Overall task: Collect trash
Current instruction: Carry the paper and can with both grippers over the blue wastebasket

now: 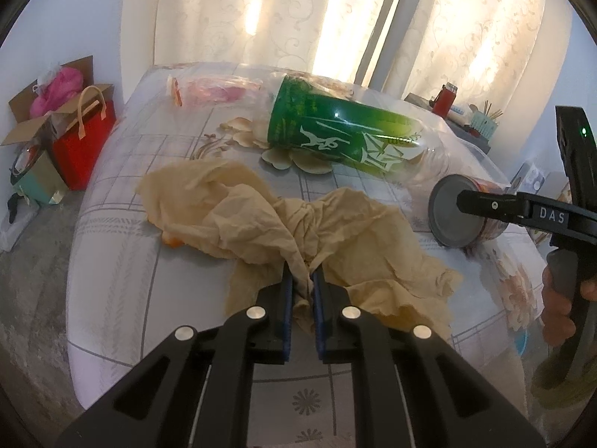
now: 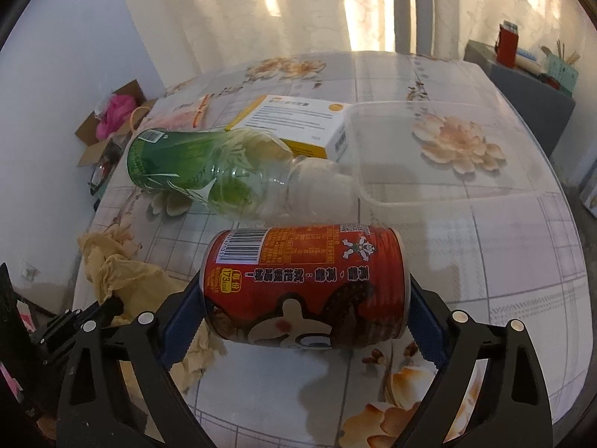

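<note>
My left gripper (image 1: 301, 283) is shut on a crumpled tan paper napkin (image 1: 238, 209) that lies on the table. The napkin also shows in the right wrist view (image 2: 112, 272). My right gripper (image 2: 304, 298) is shut on a red drink can (image 2: 298, 280), holding it by its two ends, on its side. In the left wrist view the can (image 1: 453, 214) shows end-on at the right. A plastic bottle with a green label (image 1: 335, 130) lies on its side behind the napkin; the right wrist view shows the bottle (image 2: 209, 171) too.
A clear plastic tub (image 2: 440, 149) and a white and yellow box (image 2: 294, 123) sit on the floral table (image 2: 503, 261). A pink plastic wrapper (image 1: 212, 89) lies at the far edge. A red bag (image 1: 84, 138) and cardboard box (image 1: 37, 119) stand on the floor, left.
</note>
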{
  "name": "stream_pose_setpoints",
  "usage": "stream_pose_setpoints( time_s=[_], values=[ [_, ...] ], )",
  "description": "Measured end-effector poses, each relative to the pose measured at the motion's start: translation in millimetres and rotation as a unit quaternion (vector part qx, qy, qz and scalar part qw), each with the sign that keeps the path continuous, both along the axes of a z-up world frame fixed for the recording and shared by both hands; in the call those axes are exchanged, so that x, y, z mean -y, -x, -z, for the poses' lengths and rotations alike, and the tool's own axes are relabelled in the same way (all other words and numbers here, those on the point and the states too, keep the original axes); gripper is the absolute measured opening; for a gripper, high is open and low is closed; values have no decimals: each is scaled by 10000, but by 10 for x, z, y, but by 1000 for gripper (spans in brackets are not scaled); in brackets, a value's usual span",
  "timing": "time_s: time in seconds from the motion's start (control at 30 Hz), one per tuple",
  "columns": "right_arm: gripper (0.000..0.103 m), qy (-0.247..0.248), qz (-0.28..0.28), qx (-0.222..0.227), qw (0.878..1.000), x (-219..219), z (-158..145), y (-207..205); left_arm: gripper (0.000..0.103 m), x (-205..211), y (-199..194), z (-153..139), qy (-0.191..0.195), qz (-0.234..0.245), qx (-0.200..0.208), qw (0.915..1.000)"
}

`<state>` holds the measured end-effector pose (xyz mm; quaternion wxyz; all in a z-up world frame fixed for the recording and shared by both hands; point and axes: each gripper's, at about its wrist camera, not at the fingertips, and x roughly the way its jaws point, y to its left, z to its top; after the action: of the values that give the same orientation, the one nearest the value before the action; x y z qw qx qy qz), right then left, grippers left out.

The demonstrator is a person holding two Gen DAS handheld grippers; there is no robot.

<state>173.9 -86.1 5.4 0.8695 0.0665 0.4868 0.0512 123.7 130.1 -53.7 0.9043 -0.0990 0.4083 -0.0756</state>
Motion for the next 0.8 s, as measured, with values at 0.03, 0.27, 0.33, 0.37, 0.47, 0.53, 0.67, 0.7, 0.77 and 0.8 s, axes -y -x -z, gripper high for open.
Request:
stream_pose_setpoints(
  time_s=[0.03,0.27,0.33,0.37,0.47,0.53,0.67,0.7,0.77,0.8],
  values=[
    [89,-19,16,16,10000,12,-11,19,9,-9,0,-5,19,0,4,10000],
    [89,-254,84,190,9995,145,-163,180,9,7,100,-165,185,22,129,9997],
    [89,-325,96,239,9991,188,-208,235,9,38,130,-237,230,61,182,9996],
    [89,-374,111,264,9989,217,-232,267,9,47,144,-261,235,76,205,9995],
    [89,-538,175,313,9979,318,-287,358,8,126,184,-374,214,151,309,9992],
    [89,-638,238,354,9971,398,-322,425,8,200,210,-456,220,231,382,9988],
    [89,-786,386,471,9950,563,-409,588,8,348,245,-589,225,406,488,9977],
    [89,-831,443,507,9943,622,-431,647,9,392,246,-625,223,461,512,9974],
    [89,-908,554,564,9927,748,-471,759,9,502,266,-690,196,575,568,9965],
    [89,-932,600,584,9921,799,-489,792,9,563,276,-722,178,642,593,9960]
  ],
)
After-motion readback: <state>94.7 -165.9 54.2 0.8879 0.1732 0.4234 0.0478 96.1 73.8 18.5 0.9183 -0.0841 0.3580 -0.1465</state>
